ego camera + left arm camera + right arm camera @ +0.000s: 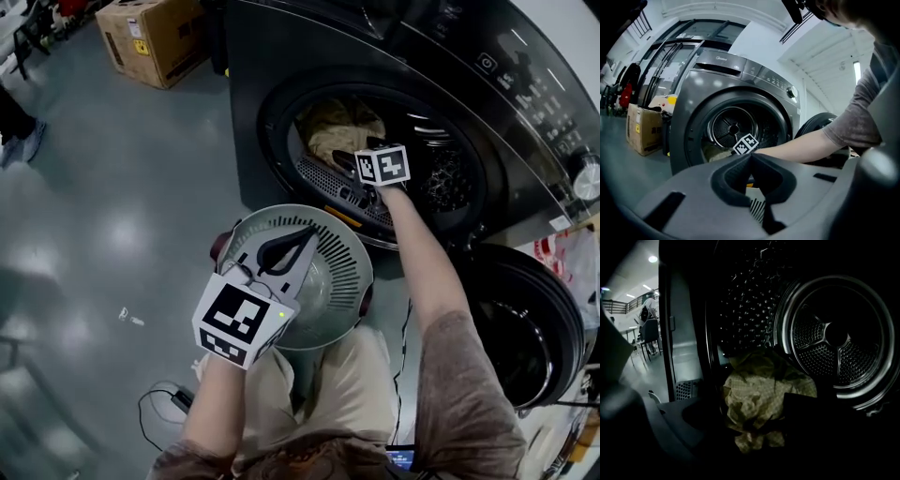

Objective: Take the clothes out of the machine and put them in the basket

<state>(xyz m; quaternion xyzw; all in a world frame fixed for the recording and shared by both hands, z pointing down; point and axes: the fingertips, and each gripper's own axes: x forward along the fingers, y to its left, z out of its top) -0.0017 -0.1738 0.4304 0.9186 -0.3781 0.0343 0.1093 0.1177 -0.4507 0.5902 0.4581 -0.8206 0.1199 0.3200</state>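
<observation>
A crumpled yellowish cloth [336, 129] lies in the drum of the dark front-loading machine [253, 56]. In the right gripper view the cloth [759, 390] sits low in the drum, in front of the perforated back wall. My right gripper [361, 150] reaches into the drum opening. Its jaws stand wide, one on each side of the cloth [752, 414], and I see no pad pressing on it. My left gripper [302, 236] hangs over the round grey basket [349, 242] on the floor, its jaws shut on nothing [751, 157].
The machine's round door [525, 319] hangs open at the right, next to the person's right arm. A cardboard box [155, 37] stands on the grey floor left of the machine. A cable [159, 398] lies on the floor by the person's knees.
</observation>
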